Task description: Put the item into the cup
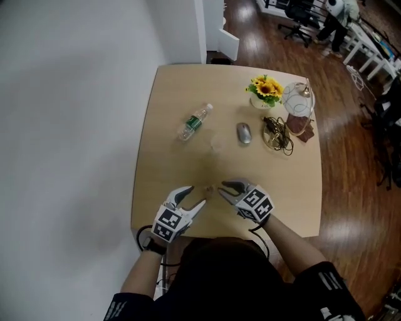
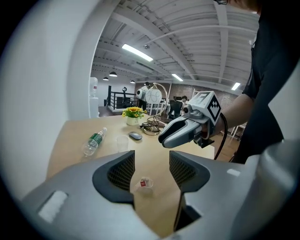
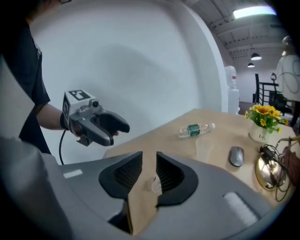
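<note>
Two grippers hover over the near end of the table (image 1: pixel 168 94), just ahead of the person's body, with their tips turned in toward each other. The left gripper (image 1: pixel 194 199) is released. Its jaws stand wide apart with nothing pinched, and its own view shows the small packet (image 2: pixel 146 183), clear with a red mark, lying flat on the wood in the gap and touching neither pad. The right gripper (image 1: pixel 223 190) is also released, though its jaws leave a narrower gap. The packet shows through that gap on the table surface, close by one pad, and I cannot tell whether it brushes that pad. In the head view the packet lies on the table between the two sets of tips.

Farther in, around mid-table, the cup (image 1: pixel 216 143) stands upright. It is clear plastic and well apart from the packet. To its left a water bottle (image 1: pixel 194 121) with a green label lies on its side, and to its right rests a grey mouse (image 1: pixel 244 133). Just beside the mouse is a tangle of cable (image 1: pixel 276 133). Behind that stands a glass dome (image 1: pixel 297 99), and next to the dome, near the far edge, is a pot of yellow flowers (image 1: pixel 265 89). Past the table, the wooden floor (image 1: pixel 351 157) runs back to some office chairs (image 1: pixel 301 15).
</note>
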A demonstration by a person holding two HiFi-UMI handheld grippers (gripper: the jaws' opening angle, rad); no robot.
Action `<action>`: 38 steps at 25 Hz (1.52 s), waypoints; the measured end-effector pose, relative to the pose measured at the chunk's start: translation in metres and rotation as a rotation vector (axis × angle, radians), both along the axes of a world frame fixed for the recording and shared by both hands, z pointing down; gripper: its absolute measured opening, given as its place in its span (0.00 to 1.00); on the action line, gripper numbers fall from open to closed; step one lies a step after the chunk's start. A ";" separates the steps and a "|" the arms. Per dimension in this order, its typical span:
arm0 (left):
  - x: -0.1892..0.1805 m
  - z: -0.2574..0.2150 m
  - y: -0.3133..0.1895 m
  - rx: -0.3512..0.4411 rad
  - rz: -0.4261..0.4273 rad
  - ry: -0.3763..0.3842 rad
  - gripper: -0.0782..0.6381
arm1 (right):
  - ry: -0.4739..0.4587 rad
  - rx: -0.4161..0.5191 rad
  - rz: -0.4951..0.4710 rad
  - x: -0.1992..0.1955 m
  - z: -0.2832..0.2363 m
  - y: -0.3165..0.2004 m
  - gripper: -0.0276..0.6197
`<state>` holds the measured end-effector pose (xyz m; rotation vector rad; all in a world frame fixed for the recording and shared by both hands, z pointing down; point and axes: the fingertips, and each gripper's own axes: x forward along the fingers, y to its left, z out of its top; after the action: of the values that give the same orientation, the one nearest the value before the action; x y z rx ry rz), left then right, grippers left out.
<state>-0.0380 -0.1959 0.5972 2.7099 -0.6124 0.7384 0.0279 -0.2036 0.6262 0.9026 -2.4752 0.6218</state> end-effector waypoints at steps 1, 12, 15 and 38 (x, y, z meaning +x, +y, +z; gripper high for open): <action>-0.001 0.005 0.000 -0.003 -0.006 -0.014 0.43 | 0.033 -0.011 -0.032 -0.003 0.013 -0.001 0.21; -0.012 0.033 0.017 -0.066 -0.069 -0.051 0.43 | 0.323 -0.114 -0.267 -0.027 0.133 0.008 0.21; -0.011 0.033 0.021 -0.065 -0.084 -0.045 0.43 | 0.341 -0.100 -0.274 -0.026 0.145 0.007 0.21; 0.006 0.028 0.005 -0.052 -0.119 -0.020 0.43 | 0.287 0.033 -0.067 0.031 0.060 -0.103 0.06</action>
<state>-0.0317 -0.1914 0.6253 2.5960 -0.7412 0.7409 0.0591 -0.3069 0.6866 0.8517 -2.2526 0.3985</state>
